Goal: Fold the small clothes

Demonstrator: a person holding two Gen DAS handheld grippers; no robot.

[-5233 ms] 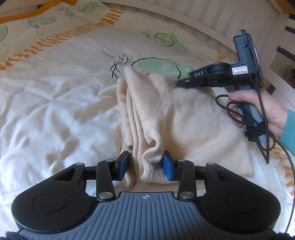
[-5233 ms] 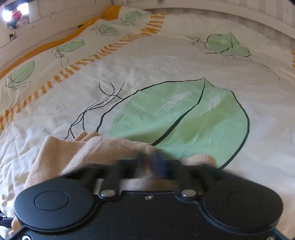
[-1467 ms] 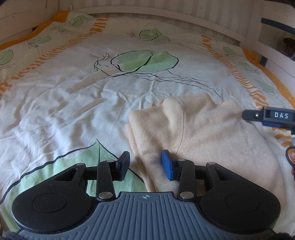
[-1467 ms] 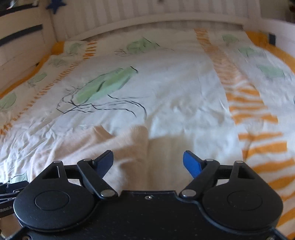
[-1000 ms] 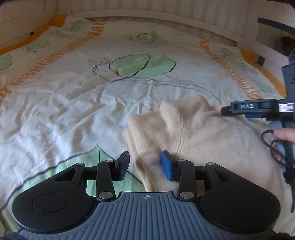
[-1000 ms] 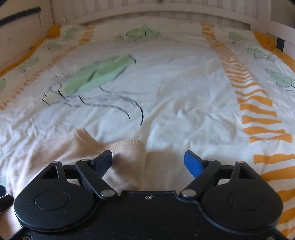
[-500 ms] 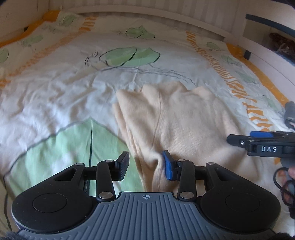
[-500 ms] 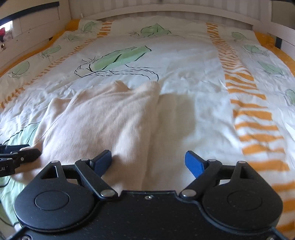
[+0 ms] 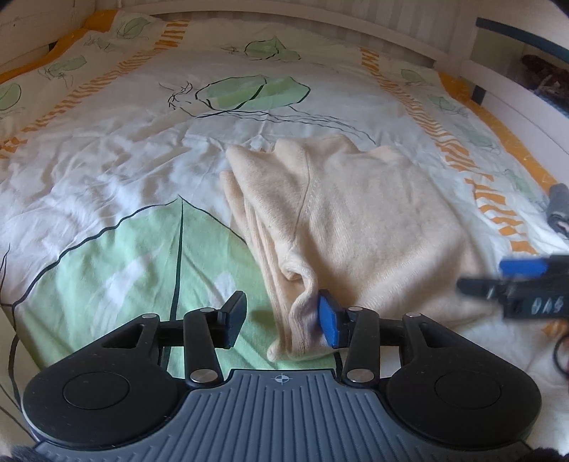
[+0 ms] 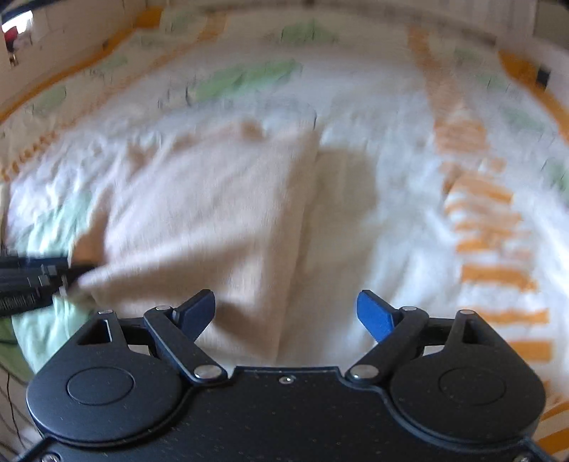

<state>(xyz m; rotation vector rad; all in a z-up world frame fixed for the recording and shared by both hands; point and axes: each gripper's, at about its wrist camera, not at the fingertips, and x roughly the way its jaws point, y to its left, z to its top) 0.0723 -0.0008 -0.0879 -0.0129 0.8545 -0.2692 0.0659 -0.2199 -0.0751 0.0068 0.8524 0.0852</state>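
Observation:
A folded cream knit garment [image 9: 359,220] lies on the bed, stacked in several layers along its left edge. My left gripper [image 9: 281,318] is open at the garment's near left corner; its right pad touches the bunched corner fold, which sits between the jaws. My right gripper [image 10: 286,314] is open wide above the garment's near right edge [image 10: 227,227]; that view is blurred by motion. The right gripper also shows blurred at the right of the left wrist view [image 9: 519,284].
The bedsheet [image 9: 117,170] is white with green leaf prints and orange stripes, and is wrinkled. A white slatted bed frame [image 9: 409,25] runs along the far side. A grey object [image 9: 556,206] lies at the right edge.
Both grippers have pulled back toward the near edge of the garment. The left gripper's jaws have spread wider around the corner fold. The right wrist view has become blurred.

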